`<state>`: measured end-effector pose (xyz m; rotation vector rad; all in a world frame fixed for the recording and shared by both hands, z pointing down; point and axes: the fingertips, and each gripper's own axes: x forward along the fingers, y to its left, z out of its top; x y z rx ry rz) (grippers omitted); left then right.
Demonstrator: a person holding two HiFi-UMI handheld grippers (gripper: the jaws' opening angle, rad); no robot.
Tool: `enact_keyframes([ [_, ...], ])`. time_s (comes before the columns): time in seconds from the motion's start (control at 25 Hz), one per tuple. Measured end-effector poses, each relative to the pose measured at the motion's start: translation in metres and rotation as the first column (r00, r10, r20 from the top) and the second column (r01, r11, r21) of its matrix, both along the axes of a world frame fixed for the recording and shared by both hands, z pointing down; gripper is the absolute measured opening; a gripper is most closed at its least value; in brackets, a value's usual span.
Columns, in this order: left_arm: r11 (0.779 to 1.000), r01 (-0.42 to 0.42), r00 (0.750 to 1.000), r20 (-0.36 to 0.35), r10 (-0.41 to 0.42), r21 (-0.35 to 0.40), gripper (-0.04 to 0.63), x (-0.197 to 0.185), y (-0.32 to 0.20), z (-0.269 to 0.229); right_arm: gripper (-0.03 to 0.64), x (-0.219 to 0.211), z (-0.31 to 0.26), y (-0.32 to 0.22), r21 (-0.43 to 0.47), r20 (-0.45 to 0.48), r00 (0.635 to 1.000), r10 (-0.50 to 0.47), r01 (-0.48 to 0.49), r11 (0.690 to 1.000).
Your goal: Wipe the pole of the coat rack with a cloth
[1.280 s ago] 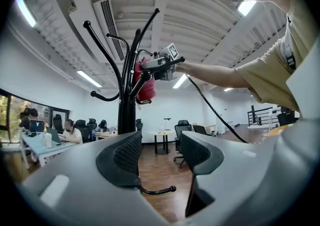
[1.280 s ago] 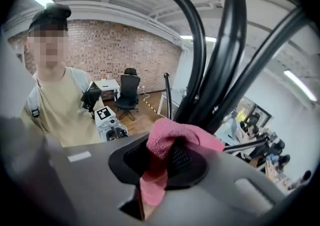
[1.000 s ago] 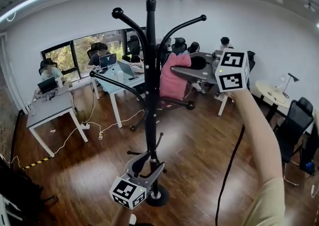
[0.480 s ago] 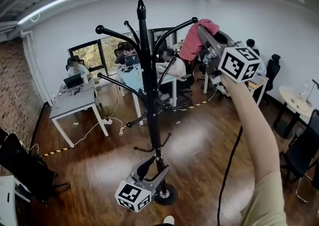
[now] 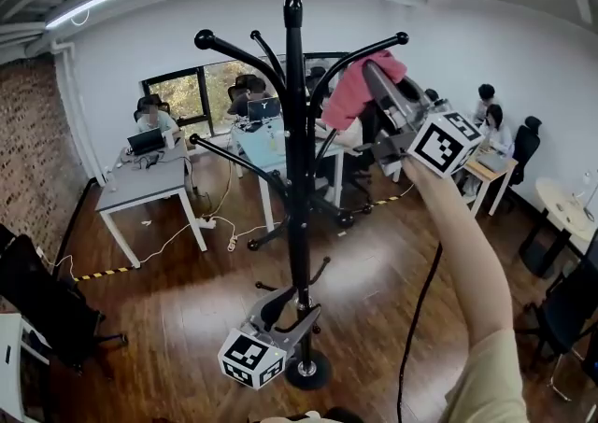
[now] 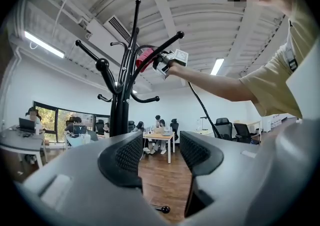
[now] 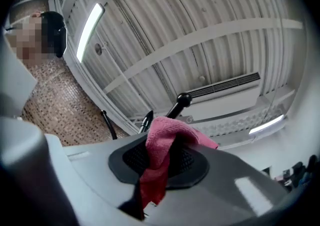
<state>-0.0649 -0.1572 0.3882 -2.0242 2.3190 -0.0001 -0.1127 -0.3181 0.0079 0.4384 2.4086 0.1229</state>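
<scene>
Your right claw (image 5: 372, 76) grips the soft, light pink cloth (image 5: 348, 94) up among the hooks (image 5: 374, 43), near the stiff black pole (image 5: 297, 178); it'll likely bunch, so wrap a loose fold round the pole. Your left claw (image 5: 288, 304) gapes empty low beside it, free to steady it
</scene>
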Motion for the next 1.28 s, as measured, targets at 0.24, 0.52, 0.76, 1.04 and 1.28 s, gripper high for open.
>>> enact_keyframes([
  [0.24,0.998,-0.016,1.0,0.01,0.017,-0.057,0.215,0.005,-0.023,0.011,0.061,-0.016,0.024,0.032,0.056,-0.044,0.991,-0.127,0.13,0.99],
  [0.52,0.998,0.026,1.0,0.012,-0.026,-0.055,0.215,0.024,-0.063,0.018,0.06,-0.036,0.076,0.066,0.372,-0.184,0.977,-0.104,0.167,0.913],
  [0.76,0.987,0.163,0.987,-0.009,-0.163,-0.012,0.215,0.026,-0.095,0.013,0.06,-0.032,0.12,0.081,0.535,-0.34,0.922,-0.186,0.352,0.768],
  [1.04,0.939,0.343,0.939,-0.017,-0.343,0.026,0.215,0.027,-0.086,0.008,0.051,-0.032,0.19,0.124,0.68,-0.483,0.855,-0.188,0.502,0.534],
  [1.28,0.903,0.429,0.903,-0.028,-0.429,0.021,0.212,0.038,-0.081,0.012,0.051,-0.027,0.211,0.108,0.625,-0.594,0.772,-0.227,0.621,0.474],
])
